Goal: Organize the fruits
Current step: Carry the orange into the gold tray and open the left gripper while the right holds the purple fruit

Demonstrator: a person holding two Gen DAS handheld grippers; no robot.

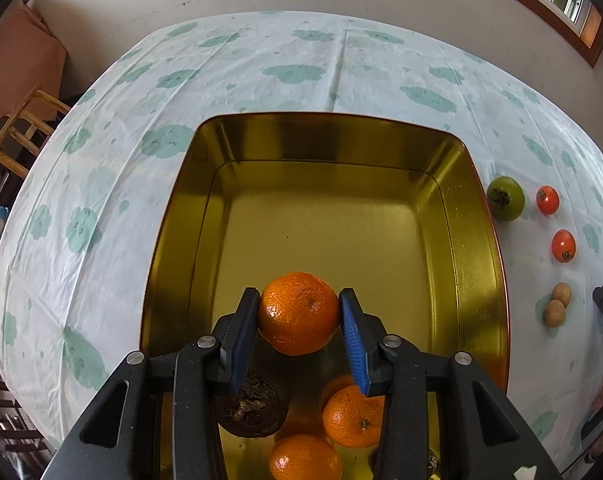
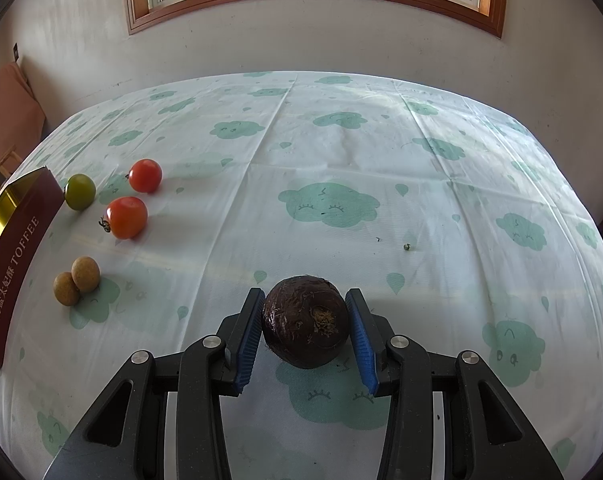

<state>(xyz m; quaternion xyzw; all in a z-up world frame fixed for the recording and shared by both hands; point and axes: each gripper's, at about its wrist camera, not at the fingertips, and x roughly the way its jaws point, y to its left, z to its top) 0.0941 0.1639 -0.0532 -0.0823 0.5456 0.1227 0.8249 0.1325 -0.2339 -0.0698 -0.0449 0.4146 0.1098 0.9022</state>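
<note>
Left gripper [image 1: 299, 312] clamps mandarin [image 1: 298, 313] between blue pads, suspended over gold tin [image 1: 173, 216]; position suggests drop-in. Below in tin: two mandarins [image 1: 351, 416] grouped together, dark brown root-like fruit [image 1: 251, 408] beside them.

Right gripper [image 2: 305, 324] clenched on second dark brown fruit [image 2: 304, 321], apparently lifted above tablecloth [image 2: 341, 152], likely tin-bound. Unsorted beside tin: green tomato [image 2: 80, 191], two red tomatoes [image 2: 126, 217], two longans [image 2: 76, 280].

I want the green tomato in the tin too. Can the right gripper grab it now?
Probably not yet. The right gripper is already shut on a dark brown fruit. The green tomato sits in the open beside the tin, nothing covering it.
</note>
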